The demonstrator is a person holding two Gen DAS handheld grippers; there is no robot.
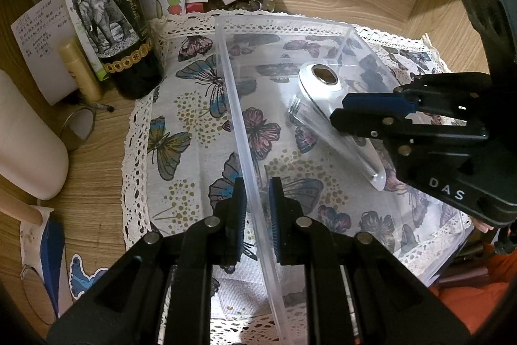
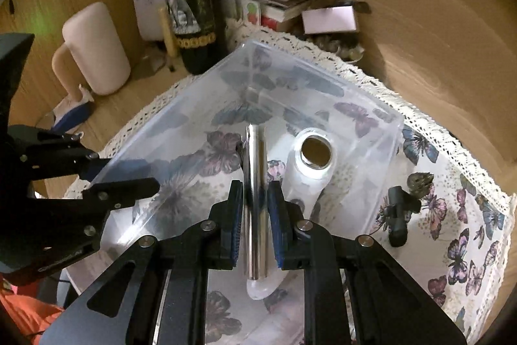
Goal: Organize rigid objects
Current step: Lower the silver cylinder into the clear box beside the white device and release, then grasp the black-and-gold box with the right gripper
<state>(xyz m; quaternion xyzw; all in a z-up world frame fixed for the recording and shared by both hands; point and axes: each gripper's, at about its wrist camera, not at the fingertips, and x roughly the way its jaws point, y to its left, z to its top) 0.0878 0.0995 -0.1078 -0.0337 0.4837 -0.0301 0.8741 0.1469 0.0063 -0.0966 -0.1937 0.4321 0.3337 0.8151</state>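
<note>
**Wooden bench, clear bin on butterfly cloth**

Butterfly cloth (image 1: 181,131) covers the bench. Left gripper (image 1: 257,215) jaws clamp the clear bin (image 1: 281,21) wall. Right gripper (image 2: 255,222) jaws clamp a fork in clear sleeve (image 2: 256,215) over the bin, beside a white tape roll (image 2: 315,152). Only the right view shows a small black tool (image 2: 398,215) outside the bin.

The left wrist camera sits just behind the left gripper (image 1: 257,215) and looks steeply down, very near the long wall of the clear bin (image 1: 245,131), with the bottle (image 1: 110,12) at its upper left. The right wrist camera sits behind the right gripper (image 2: 255,222) and looks steeply down into the same bin (image 2: 365,105) from the opposite side, also near. Both views share the bin, the butterfly cloth (image 1: 181,118) (image 2: 452,215), the bottle (image 2: 194,5) and the other gripper.
</note>
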